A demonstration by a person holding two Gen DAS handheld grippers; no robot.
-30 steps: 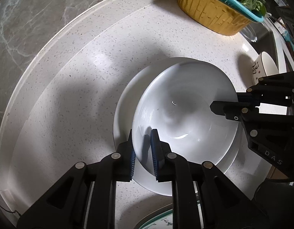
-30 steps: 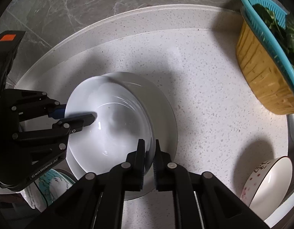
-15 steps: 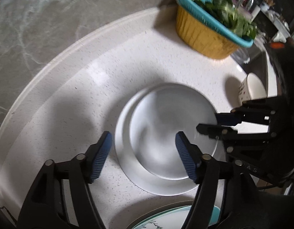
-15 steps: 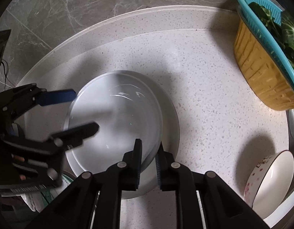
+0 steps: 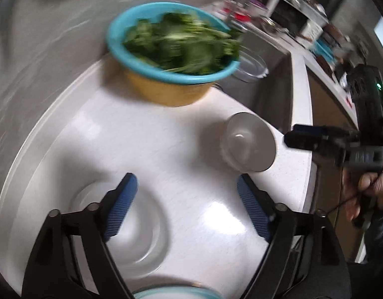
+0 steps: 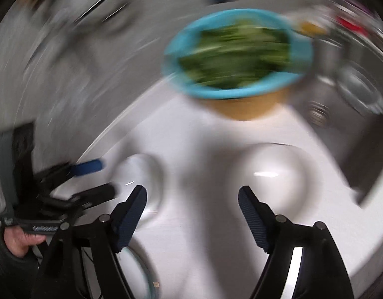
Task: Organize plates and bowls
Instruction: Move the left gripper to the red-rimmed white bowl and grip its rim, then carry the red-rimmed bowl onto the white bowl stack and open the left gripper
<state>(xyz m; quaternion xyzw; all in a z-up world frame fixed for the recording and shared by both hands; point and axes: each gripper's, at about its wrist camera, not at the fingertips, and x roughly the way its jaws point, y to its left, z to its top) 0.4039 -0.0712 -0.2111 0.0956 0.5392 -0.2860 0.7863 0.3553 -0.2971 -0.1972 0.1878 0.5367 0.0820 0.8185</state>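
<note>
Both views are motion-blurred. The white bowl stacked on the white plate (image 5: 144, 234) lies on the white counter under my left gripper (image 5: 186, 204), which is open and empty above it. It also shows in the right wrist view (image 6: 141, 174). A smaller white bowl (image 5: 248, 144) sits near the counter's right edge; in the right wrist view (image 6: 268, 174) it lies ahead of my open, empty right gripper (image 6: 191, 211). A teal-rimmed plate (image 5: 171, 292) peeks in at the bottom edge.
A yellow basket with a teal strainer of green leaves (image 5: 176, 49) stands at the back of the counter. A sink (image 6: 340, 114) with a glass dish (image 5: 251, 64) lies to the right. The counter edge (image 5: 305, 149) drops off at the right.
Both grippers let go of the white bowl, opened wide and pulled up and back. Both cameras swung toward the basket and the smaller bowl.
</note>
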